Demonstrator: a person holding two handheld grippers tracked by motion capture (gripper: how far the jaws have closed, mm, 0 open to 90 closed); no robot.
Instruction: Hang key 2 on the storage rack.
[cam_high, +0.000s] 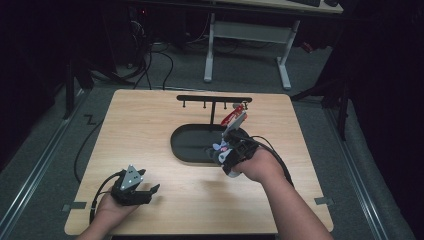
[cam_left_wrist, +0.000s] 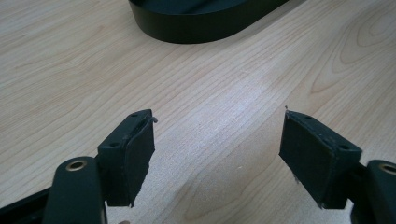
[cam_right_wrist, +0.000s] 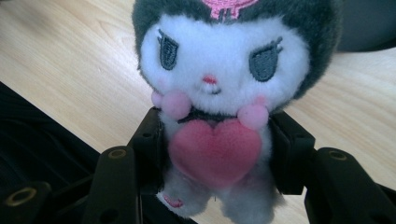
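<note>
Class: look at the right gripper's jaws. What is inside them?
A plush toy with a pink heart on its front; the right gripper has its jaws pressed on the body's sides. The toy's back is covered. The left gripper is open.

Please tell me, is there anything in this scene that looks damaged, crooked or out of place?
Nothing stands out. The plush toy sits upright and intact between the right gripper jaws, which press on its body above the wooden table. The black tray lies flat, and the hook rack behind it stands straight. The left gripper is open.
</note>
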